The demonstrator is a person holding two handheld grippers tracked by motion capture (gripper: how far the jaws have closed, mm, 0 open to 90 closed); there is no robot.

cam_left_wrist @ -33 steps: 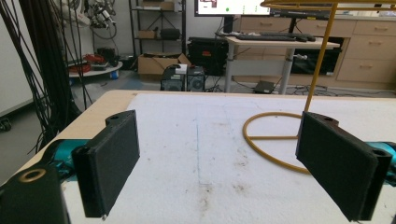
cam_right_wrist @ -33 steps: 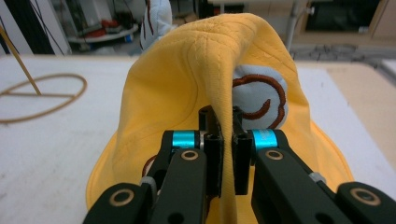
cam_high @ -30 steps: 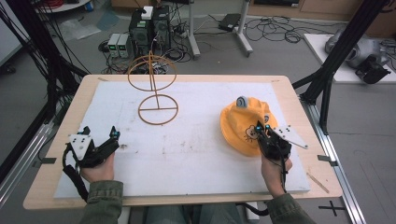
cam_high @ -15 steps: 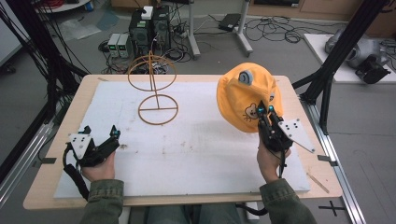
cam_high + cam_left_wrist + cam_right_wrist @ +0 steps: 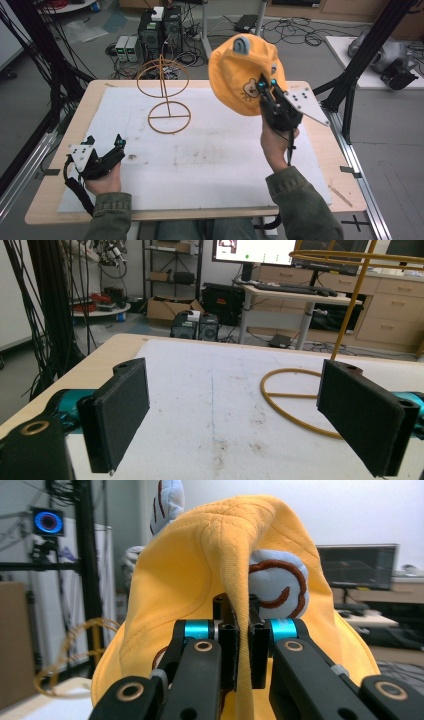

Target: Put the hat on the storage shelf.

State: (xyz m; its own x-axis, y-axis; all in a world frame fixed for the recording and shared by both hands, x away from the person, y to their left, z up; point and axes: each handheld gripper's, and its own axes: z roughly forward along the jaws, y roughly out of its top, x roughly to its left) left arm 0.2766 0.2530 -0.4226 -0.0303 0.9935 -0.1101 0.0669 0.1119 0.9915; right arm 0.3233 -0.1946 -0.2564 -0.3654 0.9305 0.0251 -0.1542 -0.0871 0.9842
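A yellow hat (image 5: 239,70) with a bear face and pale blue ears hangs lifted well above the table's right side, pinched in my right gripper (image 5: 265,90). In the right gripper view the jaws are shut on a fold of the hat (image 5: 235,570). A yellow wire hat stand (image 5: 165,95) with a ring base and ring top stands at the table's back left-centre; its base (image 5: 295,400) lies ahead of my left gripper (image 5: 235,415). My left gripper (image 5: 112,147) rests open near the table's front left with nothing between its jaws.
A white foam mat (image 5: 210,150) covers the wooden table (image 5: 65,170). Black frame posts rise at both sides. Computers and cables lie on the floor behind the table.
My right gripper has raised the hat from the table's right side up and toward the back. The left gripper has stayed in place.
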